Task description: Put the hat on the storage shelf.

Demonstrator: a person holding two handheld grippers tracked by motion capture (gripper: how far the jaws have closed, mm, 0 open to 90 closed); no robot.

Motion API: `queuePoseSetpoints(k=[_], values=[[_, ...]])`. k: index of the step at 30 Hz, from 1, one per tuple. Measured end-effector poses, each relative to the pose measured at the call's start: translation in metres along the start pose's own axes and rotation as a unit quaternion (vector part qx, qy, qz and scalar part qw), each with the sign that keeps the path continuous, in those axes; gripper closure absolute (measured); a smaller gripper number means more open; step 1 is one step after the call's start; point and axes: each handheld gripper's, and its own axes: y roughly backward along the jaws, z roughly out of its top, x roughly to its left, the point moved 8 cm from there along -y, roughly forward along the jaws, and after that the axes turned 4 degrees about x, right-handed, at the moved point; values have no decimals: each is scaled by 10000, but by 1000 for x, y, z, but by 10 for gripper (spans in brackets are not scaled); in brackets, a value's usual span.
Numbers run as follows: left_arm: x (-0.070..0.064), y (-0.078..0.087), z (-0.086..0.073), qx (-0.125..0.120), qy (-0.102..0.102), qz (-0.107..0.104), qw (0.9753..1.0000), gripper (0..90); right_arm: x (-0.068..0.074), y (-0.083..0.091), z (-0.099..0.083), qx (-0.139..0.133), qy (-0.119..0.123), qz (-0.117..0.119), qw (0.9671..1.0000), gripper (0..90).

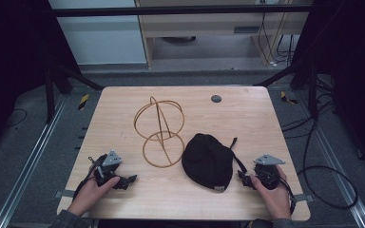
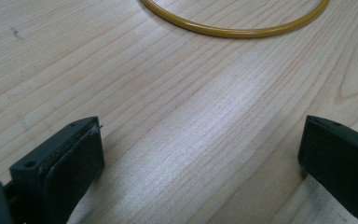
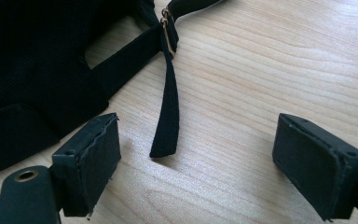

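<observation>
With both sets of tongs gaping wide and holding nothing, the right gripper [image 3: 196, 163] sits at the black cap's [image 1: 207, 160] four o'clock, probably lining up on its loose strap [image 3: 167, 112]. The left gripper [image 2: 200, 158] idles at seven o'clock from the gold wire hat stand [image 1: 159, 131].

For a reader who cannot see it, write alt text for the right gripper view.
A black cap lies on a pale wooden table, its loose strap end trailing between the open jaws of the right gripper. A small metal buckle joins the strap.
</observation>
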Motion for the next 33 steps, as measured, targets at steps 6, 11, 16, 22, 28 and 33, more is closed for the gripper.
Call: queuePoseSetpoints(k=[6, 11, 16, 22, 28, 33], values=[[0, 0, 0, -13, 25, 5, 10000, 0, 0, 0, 0, 1, -19, -17, 10000, 151], [-1, 0, 0, -13, 31, 14, 10000, 0, -4, 7, -2, 10, -74, -83, 9999, 157], [-1, 0, 0, -14, 34, 17, 10000, 0, 1, 19, 7, -41, 117, -183, 9998, 159], [-1, 0, 0, -21, 40, 20, 10000, 0, 16, 42, 31, -10, 630, -379, 9973, 159], [-1, 0, 0, -21, 39, 19, 10000, 0, 28, 54, 50, 215, 940, -203, 9951, 157], [-2, 0, 0, -28, 40, 16, 10000, 0, 36, 60, 62, 330, 1256, -191, 9914, 146]])
